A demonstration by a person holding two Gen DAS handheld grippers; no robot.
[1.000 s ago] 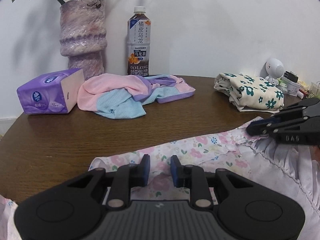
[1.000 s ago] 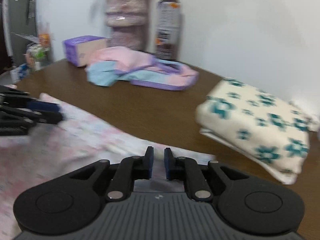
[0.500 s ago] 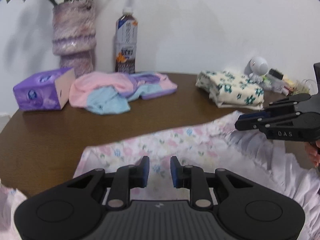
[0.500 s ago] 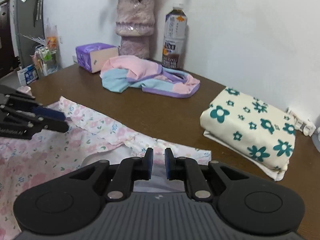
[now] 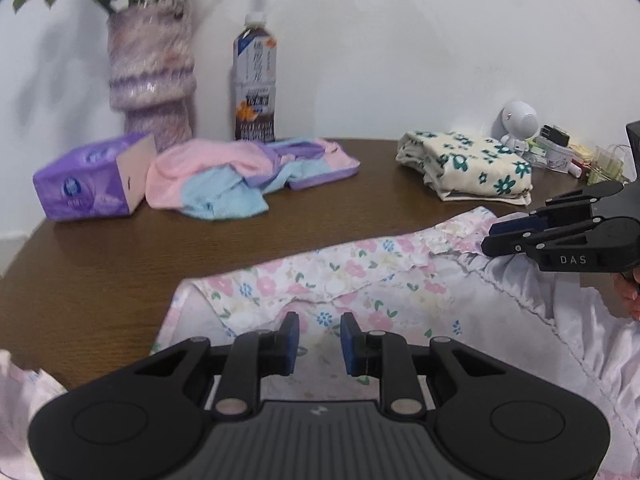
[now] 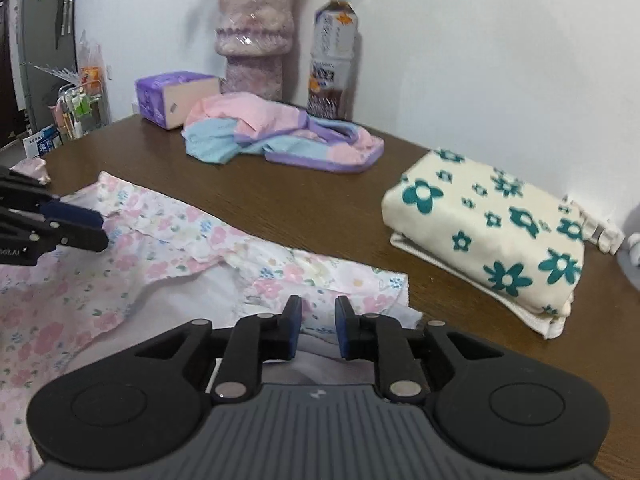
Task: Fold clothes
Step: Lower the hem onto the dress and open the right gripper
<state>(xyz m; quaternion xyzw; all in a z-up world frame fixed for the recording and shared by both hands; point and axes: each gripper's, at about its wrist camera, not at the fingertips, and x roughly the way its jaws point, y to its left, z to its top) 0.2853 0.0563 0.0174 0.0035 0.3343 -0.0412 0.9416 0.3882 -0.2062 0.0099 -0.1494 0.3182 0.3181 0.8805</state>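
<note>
**Inspector A:** Item under work: a floral garment (image 5: 360, 280), pink and blue flowers on white, lying spread across the near part of the brown table (image 5: 100, 272). Its pale lining faces up toward the right side; a gathered seam runs along that side. Condition?

**Inspector B:** Flat but rumpled, its far edge turned over in loose creases. From the right wrist view, the same garment (image 6: 160, 240) runs from the near left to a corner just in front of the right gripper (image 6: 316, 330).

**Inspector A:** Tool states?

**Inspector B:** Left gripper (image 5: 319, 338): jaws parted, a gap between the blue pads, floral cloth visible through the gap, nothing pinched. Right gripper: likewise spread, poised over the garment's pale lining, gripping nothing. I cannot tell whether either touches the cloth.

**Inspector A:** Surroundings?

**Inspector B:** Beyond the garment, well apart, a folded cream cloth with teal flowers (image 6: 492, 232) sits on the right of the table. A loose pink, blue and purple heap of clothing (image 5: 240, 176) lies at the back, just beside a purple tissue box (image 5: 88, 178). Behind those, against the white wall, a knobbly pink-purple vase (image 5: 154, 76) with stems and a tea bottle (image 5: 255, 84) stand upright. A small white figure (image 5: 518, 124) stands at the far right edge among small clutter.
</note>
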